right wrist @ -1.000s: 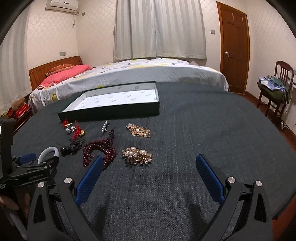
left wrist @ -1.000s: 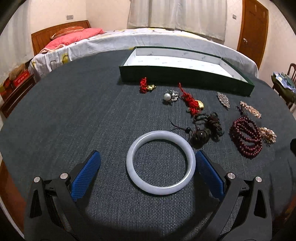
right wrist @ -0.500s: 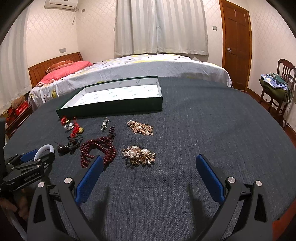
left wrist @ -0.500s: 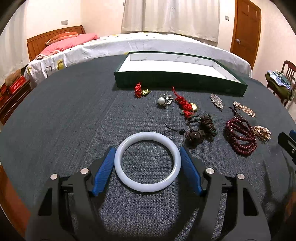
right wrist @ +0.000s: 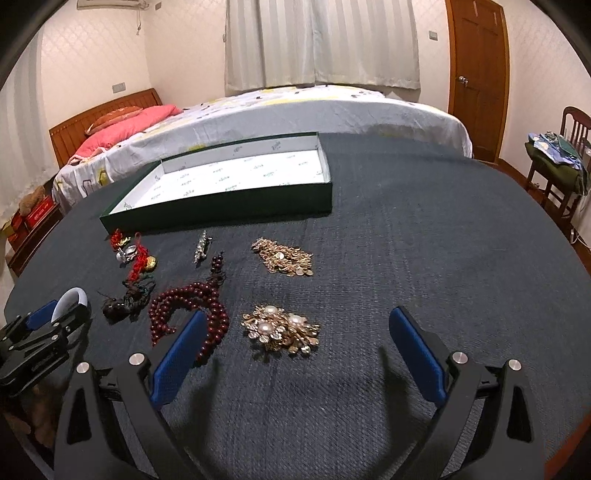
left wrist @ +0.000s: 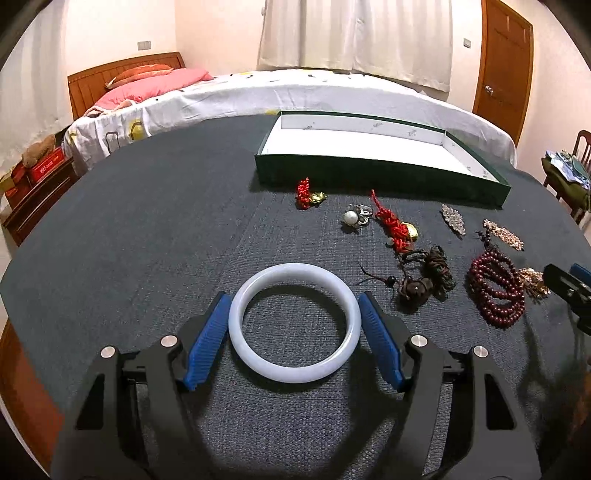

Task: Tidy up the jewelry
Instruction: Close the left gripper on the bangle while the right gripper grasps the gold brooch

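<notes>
Left claw (left wrist: pixel 295 332) of mine clamped on white bangle (left wrist: pixel 294 363) flat on worktop (left wrist: pixel 147 229); right claw (right wrist: pixel 295 354) closing, jaws apart, pearl brooch (right wrist: pixel 280 330) between, untouched.

a bedroom in a home. a bed (right wrist: pixel 280 110) with a white patterned cover, a pink pillow (right wrist: pixel 122 129) and a wooden headboard (right wrist: pixel 92 122) stands behind the dark cloth-covered table (right wrist: pixel 424 240). pale curtains (right wrist: pixel 321 40) hang on the far wall beside a wooden door (right wrist: pixel 476 70). an air conditioner (right wrist: pixel 110 3) sits high on the wall, and a wooden chair (right wrist: pixel 561 162) heaped with clothes stands at the right.
</notes>
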The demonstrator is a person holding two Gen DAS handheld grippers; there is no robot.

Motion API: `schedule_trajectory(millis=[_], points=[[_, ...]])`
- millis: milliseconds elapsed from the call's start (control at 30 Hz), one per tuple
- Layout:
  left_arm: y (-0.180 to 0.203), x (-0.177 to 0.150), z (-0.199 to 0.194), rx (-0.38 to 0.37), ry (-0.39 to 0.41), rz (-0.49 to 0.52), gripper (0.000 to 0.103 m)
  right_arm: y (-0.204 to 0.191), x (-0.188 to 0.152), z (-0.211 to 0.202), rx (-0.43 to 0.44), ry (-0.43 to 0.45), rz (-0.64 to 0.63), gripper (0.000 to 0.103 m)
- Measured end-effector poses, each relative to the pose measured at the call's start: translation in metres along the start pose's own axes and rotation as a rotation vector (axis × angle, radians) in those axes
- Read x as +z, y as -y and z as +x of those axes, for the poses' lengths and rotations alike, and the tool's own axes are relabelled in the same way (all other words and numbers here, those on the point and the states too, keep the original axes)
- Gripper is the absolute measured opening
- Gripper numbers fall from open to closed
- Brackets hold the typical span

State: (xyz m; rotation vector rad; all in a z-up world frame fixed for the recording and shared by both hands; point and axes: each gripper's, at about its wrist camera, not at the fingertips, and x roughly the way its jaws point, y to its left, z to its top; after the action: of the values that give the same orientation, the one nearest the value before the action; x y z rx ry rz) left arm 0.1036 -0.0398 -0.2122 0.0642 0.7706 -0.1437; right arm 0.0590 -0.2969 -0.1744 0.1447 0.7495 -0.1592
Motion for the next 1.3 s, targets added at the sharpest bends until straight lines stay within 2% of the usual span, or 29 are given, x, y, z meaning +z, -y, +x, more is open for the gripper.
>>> schedule_trajectory(millis=[33,67,367,600,667,800,1033,1300], points=[[0.0,0.0,0.0,0.0,0.002,0.0,0.069,-0.001,0.0,0.003,0.002,-0.017,-0.003,0.066],[0.0,0.0,-0.001,0.001,0.005,-0.002,0.069,-0.001,0.0,0.007,-0.003,-0.036,-0.004,0.055],[-0.002,0.002,-0.001,0.0,0.005,-0.01,0.069,-0.004,-0.001,0.018,0.004,-0.072,0.005,0.056],[-0.002,0.002,0.0,0.0,0.005,-0.011,0.069,-0.01,-0.004,0.017,-0.007,-0.081,-0.045,0.056],[-0.001,0.003,0.0,0.0,0.005,-0.011,0.069,-0.013,-0.004,0.017,0.004,-0.085,-0.053,0.062],[-0.002,0.003,-0.001,0.0,0.006,-0.01,0.069,-0.016,-0.007,0.017,-0.011,-0.082,-0.076,0.063],[-0.001,0.003,0.0,-0.001,0.006,-0.009,0.069,-0.008,-0.006,0.014,-0.012,-0.077,-0.057,0.044],[0.0,0.003,-0.001,-0.003,0.006,-0.01,0.069,-0.011,-0.002,0.016,-0.008,-0.086,-0.085,0.041]])
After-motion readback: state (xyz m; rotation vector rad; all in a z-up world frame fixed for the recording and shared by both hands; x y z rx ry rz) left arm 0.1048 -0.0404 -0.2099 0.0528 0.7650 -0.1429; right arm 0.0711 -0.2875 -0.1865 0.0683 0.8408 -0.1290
